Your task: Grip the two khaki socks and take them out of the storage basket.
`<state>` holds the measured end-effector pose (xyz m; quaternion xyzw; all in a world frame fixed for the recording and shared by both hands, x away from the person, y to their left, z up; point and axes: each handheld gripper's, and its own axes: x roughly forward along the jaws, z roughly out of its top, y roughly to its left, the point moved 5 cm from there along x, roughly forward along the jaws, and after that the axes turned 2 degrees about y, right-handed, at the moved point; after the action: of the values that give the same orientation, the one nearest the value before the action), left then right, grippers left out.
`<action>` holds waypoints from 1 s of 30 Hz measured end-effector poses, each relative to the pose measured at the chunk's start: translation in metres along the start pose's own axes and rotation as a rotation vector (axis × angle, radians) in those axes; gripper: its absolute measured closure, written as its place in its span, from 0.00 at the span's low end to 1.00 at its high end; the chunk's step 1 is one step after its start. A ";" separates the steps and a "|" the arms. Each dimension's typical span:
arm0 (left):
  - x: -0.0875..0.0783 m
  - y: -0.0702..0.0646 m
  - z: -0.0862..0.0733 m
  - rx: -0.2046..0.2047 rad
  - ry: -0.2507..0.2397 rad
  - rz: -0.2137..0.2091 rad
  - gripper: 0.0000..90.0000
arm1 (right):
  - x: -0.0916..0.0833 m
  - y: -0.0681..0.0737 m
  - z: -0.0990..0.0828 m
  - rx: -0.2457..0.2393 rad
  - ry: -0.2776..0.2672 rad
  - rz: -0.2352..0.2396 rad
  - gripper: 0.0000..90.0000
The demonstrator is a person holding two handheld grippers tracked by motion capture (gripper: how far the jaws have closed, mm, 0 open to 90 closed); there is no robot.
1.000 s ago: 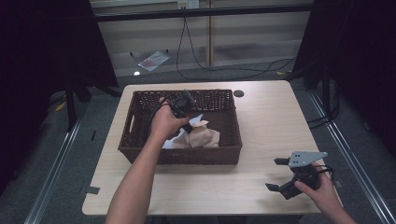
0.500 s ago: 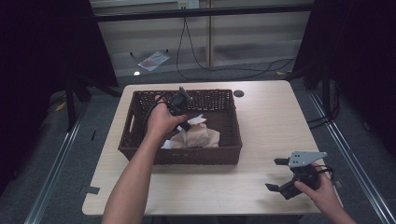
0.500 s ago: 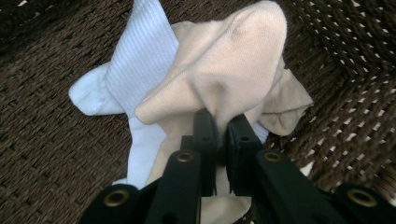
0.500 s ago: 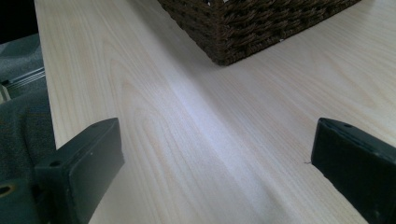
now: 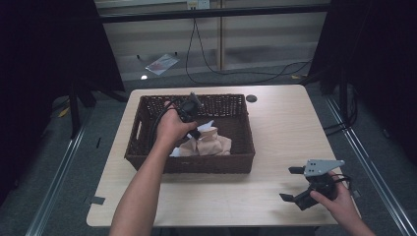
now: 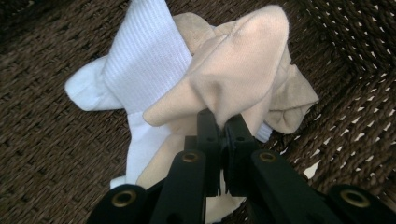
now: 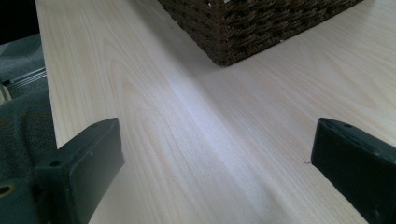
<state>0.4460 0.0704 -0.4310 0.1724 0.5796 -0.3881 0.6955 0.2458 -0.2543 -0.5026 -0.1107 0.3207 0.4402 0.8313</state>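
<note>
A dark wicker basket point(image 5: 147, 110) stands on the table, holding a beige sock point(image 5: 212, 143) and a white ribbed sock point(image 5: 207, 124). My left gripper point(image 5: 198, 132) reaches down into it. In the left gripper view its jaws point(image 6: 223, 122) have just been closing and are shut on a fold of the beige sock point(image 6: 243, 60), which lies over the white sock point(image 6: 144, 70). At the table's front right a hand holds my right gripper point(image 5: 291, 184) low over the wood. It point(image 7: 215, 154) is open, with bare tabletop between the jaws.
The light wooden table point(image 5: 280, 123) has free room to the right of and in front of the basket. A basket corner point(image 7: 261, 28) shows ahead of the right gripper. Cables and a small packet point(image 5: 161, 62) lie on the floor behind the table.
</note>
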 end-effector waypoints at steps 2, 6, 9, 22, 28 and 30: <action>-0.002 0.000 0.000 0.000 -0.006 -0.006 0.97 | 0.000 0.000 0.000 0.000 -0.001 0.001 0.02; -0.012 -0.001 0.001 -0.005 -0.018 -0.009 0.97 | 0.000 0.000 0.000 0.001 -0.002 -0.001 0.02; -0.020 -0.001 0.001 -0.006 -0.024 -0.011 0.97 | 0.000 0.000 0.000 -0.004 -0.003 0.000 0.02; -0.067 -0.010 -0.001 -0.018 -0.022 -0.043 0.97 | 0.000 0.000 0.000 0.003 -0.001 -0.002 0.02; -0.077 -0.016 -0.002 -0.026 -0.017 -0.066 0.97 | 0.000 0.000 0.000 0.001 0.000 -0.002 0.02; -0.085 -0.019 -0.002 -0.010 -0.009 -0.081 0.97 | 0.000 0.000 0.000 -0.002 -0.002 -0.003 0.02</action>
<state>0.4278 0.0884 -0.3475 0.1435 0.5848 -0.4137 0.6829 0.2463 -0.2542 -0.5026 -0.1113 0.3193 0.4395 0.8322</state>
